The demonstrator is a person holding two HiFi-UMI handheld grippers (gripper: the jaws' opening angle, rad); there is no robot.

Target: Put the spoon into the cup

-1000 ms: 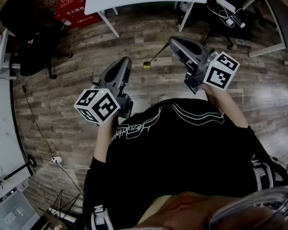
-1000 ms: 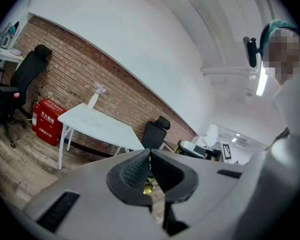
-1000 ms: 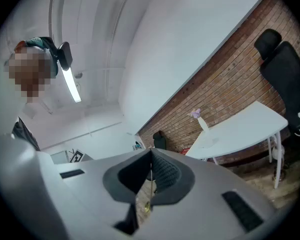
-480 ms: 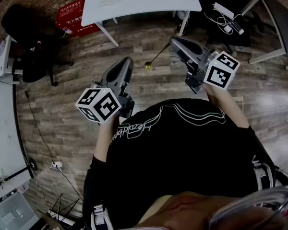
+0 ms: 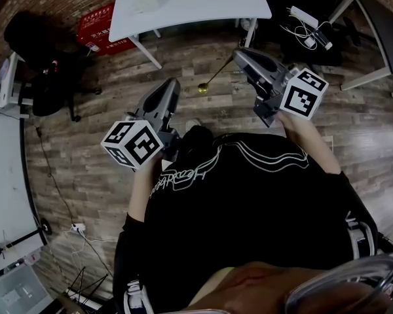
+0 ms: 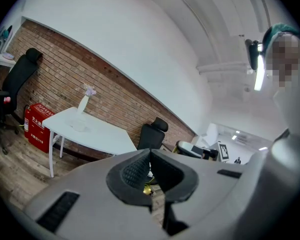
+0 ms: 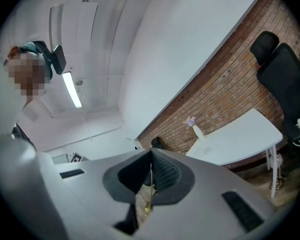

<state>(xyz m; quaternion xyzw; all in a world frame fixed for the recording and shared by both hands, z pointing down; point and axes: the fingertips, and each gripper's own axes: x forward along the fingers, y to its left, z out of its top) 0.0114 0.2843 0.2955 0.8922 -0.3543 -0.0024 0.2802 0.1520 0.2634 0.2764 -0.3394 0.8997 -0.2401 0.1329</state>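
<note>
Wood-plank floor (image 5: 105,142) is seen from above, with a black chair (image 5: 36,41) at the far left, a red box (image 5: 95,18) beside it and a white table (image 5: 190,2) at the top. A brick wall (image 6: 60,76) is shown behind the table in the gripper views.

The left gripper (image 5: 169,85) is held out in front of the torso on a raised, bent left forearm (image 5: 141,187). It is pointed forward and slightly rightward, with its marker cube (image 5: 132,144) nearest the body. Its jaws are pressed together and nothing is held between them.

The spoon (image 5: 217,74) is carried in the air above the floor, between the two grippers. Its thin handle is pinched at the tip of the right gripper (image 5: 238,54) and its gold bowl is slanted down toward the left gripper's tip, apart from it.

The right gripper is held slightly further forward and is angled leftward, on a right forearm (image 5: 308,139) extended from the body. Its jaws are closed onto the handle.
</note>
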